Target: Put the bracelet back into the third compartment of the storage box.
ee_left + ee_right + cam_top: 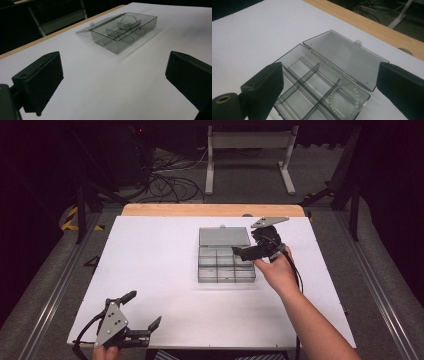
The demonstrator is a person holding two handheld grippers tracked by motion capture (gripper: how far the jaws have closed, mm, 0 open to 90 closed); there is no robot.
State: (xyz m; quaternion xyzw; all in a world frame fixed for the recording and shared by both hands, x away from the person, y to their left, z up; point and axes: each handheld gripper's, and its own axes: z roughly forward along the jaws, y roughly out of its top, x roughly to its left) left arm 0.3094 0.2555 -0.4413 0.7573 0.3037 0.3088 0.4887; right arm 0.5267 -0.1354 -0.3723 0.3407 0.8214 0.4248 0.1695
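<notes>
On the white table a smoke-grey compartment box was laid with its lid folded flat, a bead bracelet seemingly deposited inside, while the right gripper was held over it, jaws wide and empty, and the left gripper was parked, likewise wide, near the front edge

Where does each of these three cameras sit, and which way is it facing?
High view: above the table's near side, looking forward and down; both forearms enter below.
Left gripper view: on the left gripper, facing the compartment box; open jaws show.
Right gripper view: on the right gripper, over the box; open jaws show.
All share the box.
</notes>
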